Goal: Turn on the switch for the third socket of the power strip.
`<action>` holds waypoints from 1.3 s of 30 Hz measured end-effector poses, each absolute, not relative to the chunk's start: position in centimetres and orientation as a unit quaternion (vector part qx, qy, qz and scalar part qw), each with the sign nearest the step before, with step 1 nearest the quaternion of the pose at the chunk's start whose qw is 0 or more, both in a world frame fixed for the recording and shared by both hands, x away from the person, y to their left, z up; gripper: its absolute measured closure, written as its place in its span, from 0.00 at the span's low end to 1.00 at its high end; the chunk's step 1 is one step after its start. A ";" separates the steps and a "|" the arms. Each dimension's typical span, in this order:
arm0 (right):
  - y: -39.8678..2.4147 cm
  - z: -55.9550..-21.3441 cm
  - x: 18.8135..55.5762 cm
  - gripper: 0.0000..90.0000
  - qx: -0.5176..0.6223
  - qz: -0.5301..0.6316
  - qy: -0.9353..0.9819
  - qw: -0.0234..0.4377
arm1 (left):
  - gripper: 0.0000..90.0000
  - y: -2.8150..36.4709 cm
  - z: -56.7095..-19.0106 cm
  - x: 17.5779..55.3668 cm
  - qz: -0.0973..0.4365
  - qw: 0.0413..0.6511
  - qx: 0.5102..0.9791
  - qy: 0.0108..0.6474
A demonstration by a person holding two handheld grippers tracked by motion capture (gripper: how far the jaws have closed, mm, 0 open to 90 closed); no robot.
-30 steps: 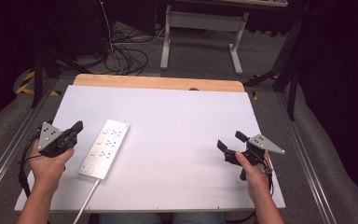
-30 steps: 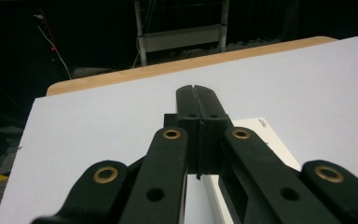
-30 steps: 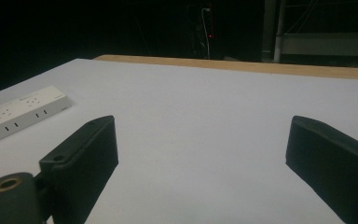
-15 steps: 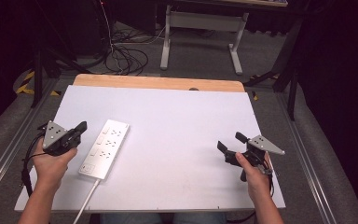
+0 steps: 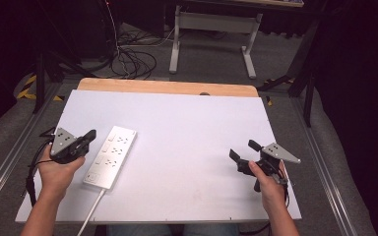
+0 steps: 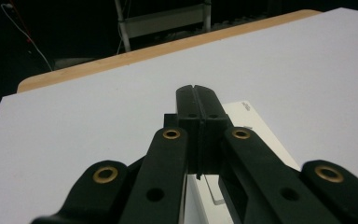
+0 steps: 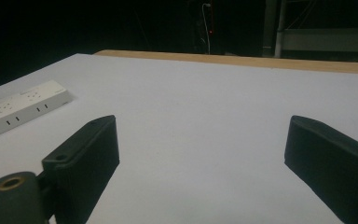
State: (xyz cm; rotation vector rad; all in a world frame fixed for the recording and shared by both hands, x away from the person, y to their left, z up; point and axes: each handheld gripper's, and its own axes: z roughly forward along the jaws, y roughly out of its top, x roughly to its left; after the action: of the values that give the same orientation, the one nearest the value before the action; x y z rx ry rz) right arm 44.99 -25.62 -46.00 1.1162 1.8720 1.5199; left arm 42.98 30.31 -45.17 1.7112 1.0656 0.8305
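Observation:
A white power strip (image 5: 109,156) lies on the white table top (image 5: 187,128) at the left, its cord running off the near edge. My left gripper (image 5: 89,135) hovers just left of the strip with both jaws pressed together and nothing between them; in the left gripper view (image 6: 196,91) the shut jaws point over the strip's (image 6: 256,135) end. My right gripper (image 5: 246,150) stands near the table's right edge with its jaws wide apart and empty. In the right gripper view (image 7: 205,154) the strip (image 7: 18,109) lies far off at the left.
A wooden strip (image 5: 167,87) edges the table's far side. Beyond it, on the floor, stand a metal frame (image 5: 211,29) and a tangle of cables (image 5: 128,54). Grey rails run along both sides of the table.
My left hand has shifted slightly toward the near-left, and its grey plate has tipped. The right hand and the power strip have stayed still.

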 end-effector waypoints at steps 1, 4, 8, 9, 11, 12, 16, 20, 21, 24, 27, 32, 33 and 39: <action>-25.6 -46.0 45.0 0.12 0.408 0.555 0.684 0.240 | 1.00 30.3 -45.2 43.0 0.337 0.461 0.697 0.433; -25.7 -46.0 44.9 0.12 0.409 0.555 0.684 0.240 | 1.00 30.1 -45.2 43.2 0.334 0.461 0.700 0.431; -25.9 -46.0 44.8 0.12 0.411 0.554 0.683 0.240 | 1.00 29.9 -45.2 43.4 0.330 0.459 0.705 0.428; -25.9 -46.1 44.8 0.12 0.411 0.554 0.683 0.241 | 1.00 29.8 -45.3 43.5 0.329 0.459 0.706 0.427; -26.1 -46.1 44.6 0.12 0.412 0.553 0.683 0.241 | 1.00 29.6 -45.3 43.6 0.328 0.458 0.709 0.424; -26.1 -46.1 44.5 0.12 0.413 0.553 0.682 0.241 | 1.00 29.6 -45.3 43.7 0.328 0.457 0.709 0.424; -26.4 -46.1 44.3 0.12 0.416 0.551 0.680 0.244 | 1.00 29.2 -45.2 44.1 0.327 0.457 0.714 0.417; -26.5 -46.2 44.1 0.12 0.419 0.550 0.679 0.246 | 1.00 28.9 -45.2 44.4 0.325 0.455 0.718 0.414; -26.5 -46.2 44.1 0.12 0.419 0.550 0.679 0.246 | 1.00 28.9 -45.2 44.4 0.325 0.455 0.718 0.414; -26.6 -46.2 44.0 0.12 0.420 0.548 0.679 0.248 | 1.00 28.7 -45.3 44.7 0.325 0.451 0.724 0.409; -26.7 -46.2 43.9 0.12 0.420 0.548 0.679 0.249 | 1.00 28.6 -45.3 44.7 0.323 0.449 0.726 0.408; -26.8 -46.3 43.8 0.12 0.422 0.547 0.679 0.250 | 1.00 28.4 -45.4 45.0 0.321 0.444 0.730 0.407; -26.8 -46.3 43.8 0.12 0.422 0.547 0.679 0.250 | 1.00 28.4 -45.4 45.0 0.321 0.444 0.730 0.407; -26.8 -46.3 43.8 0.12 0.423 0.546 0.679 0.249 | 1.00 28.2 -45.5 45.1 0.319 0.436 0.736 0.407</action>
State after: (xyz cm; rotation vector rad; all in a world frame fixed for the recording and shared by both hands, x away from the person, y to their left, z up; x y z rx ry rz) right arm 43.79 -26.81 -46.28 1.1507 1.8491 1.4873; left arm 45.11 28.22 -45.50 1.8312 1.0133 0.7935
